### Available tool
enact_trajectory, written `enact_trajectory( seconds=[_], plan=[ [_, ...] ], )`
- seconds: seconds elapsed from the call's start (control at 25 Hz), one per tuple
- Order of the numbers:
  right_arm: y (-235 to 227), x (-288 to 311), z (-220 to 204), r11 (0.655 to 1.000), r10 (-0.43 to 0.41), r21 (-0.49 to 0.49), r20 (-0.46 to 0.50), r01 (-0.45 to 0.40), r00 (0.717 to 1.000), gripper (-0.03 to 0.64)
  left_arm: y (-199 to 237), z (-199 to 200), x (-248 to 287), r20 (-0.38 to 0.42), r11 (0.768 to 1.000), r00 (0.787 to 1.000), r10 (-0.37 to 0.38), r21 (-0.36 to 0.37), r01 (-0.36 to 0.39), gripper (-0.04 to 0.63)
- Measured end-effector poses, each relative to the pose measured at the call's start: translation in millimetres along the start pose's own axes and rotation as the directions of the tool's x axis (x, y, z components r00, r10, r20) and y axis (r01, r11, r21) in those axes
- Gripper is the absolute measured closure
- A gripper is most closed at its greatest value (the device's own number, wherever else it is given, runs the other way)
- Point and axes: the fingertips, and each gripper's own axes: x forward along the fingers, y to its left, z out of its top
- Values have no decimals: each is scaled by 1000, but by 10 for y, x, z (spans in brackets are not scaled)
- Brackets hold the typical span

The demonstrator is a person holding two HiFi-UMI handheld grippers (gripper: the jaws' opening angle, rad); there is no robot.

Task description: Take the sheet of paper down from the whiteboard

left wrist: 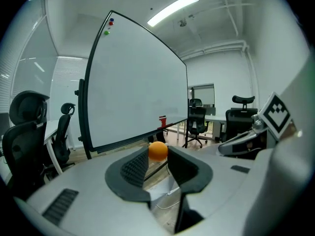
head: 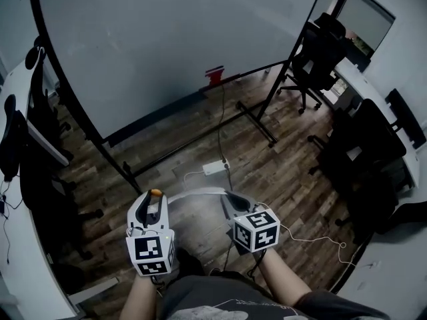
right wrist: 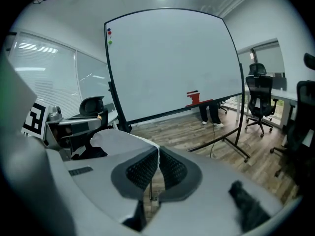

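Note:
The whiteboard stands ahead on its wheeled frame, its face bare apart from small coloured dots at its top left corner. The white sheet of paper curves low between my two grippers, off the board. My right gripper is shut on the sheet's edge; in the right gripper view the paper runs left from the closed jaws. My left gripper is shut on a small orange round magnet at its fingertips.
A red holder hangs on the board's lower rail. The stand's legs spread over the wooden floor, with a power strip and cables. Black office chairs and desks line both sides.

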Motion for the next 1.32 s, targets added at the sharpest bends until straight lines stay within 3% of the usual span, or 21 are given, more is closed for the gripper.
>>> enact_trajectory(
  seconds=[0.44, 0.88, 1.32],
  plan=[
    [-155, -814, -259, 997, -2, -79, 15, 4, 1000, 594, -760, -78, -685, 0, 1000, 1000, -3, 14, 3, 469],
    [-134, -1160, -381, 982, 0, -191, 24, 5, 1000, 594, -975, -77, -1063, 33, 999, 999, 33, 21, -33, 469],
    [-22, -1318, -332, 975, 45, -218, 49, -34, 998, 594, -1150, -12, -1210, 55, 999, 998, 39, 27, -40, 468]
  ],
)
